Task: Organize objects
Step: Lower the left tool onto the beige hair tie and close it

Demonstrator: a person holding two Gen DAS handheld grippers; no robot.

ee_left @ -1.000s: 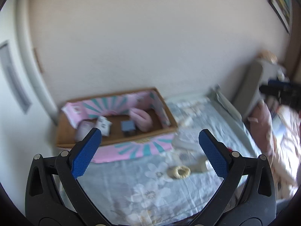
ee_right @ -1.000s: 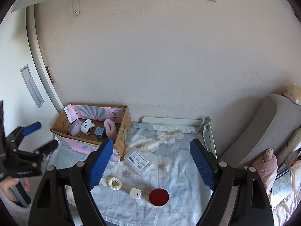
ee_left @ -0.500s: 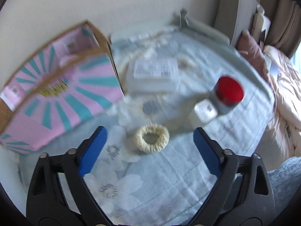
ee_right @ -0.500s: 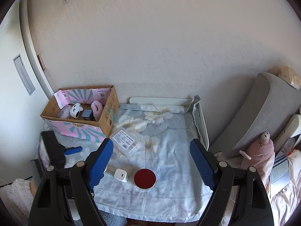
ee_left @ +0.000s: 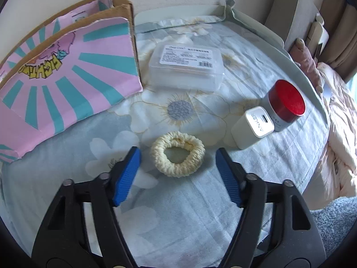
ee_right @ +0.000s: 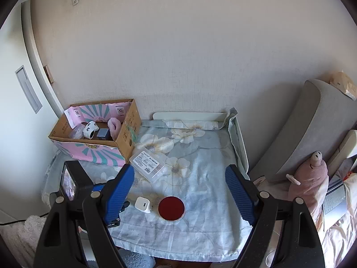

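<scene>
The left gripper (ee_left: pixel 178 156) tilts steeply down over the floral sheet (ee_left: pixel 178 212), its jaws just closing in and half-wide, with the cream scrunchie (ee_left: pixel 177 156) lying between the blue pads, touched by neither. The right gripper (ee_right: pixel 179 176) hangs higher and farther back, jaws wide and empty. Bare sheet lies on both sides of the scrunchie. Just beyond to the right, a white charger (ee_left: pixel 253 127) leans against a red-lidded jar (ee_left: pixel 286 103). Farther off, a clear plastic case (ee_left: pixel 186 67) sits beside the pink cardboard box (ee_left: pixel 67 89) at the wall. From the right wrist view, the scrunchie is hidden behind that gripper's own left finger; the box's contents are too small to tell.
</scene>
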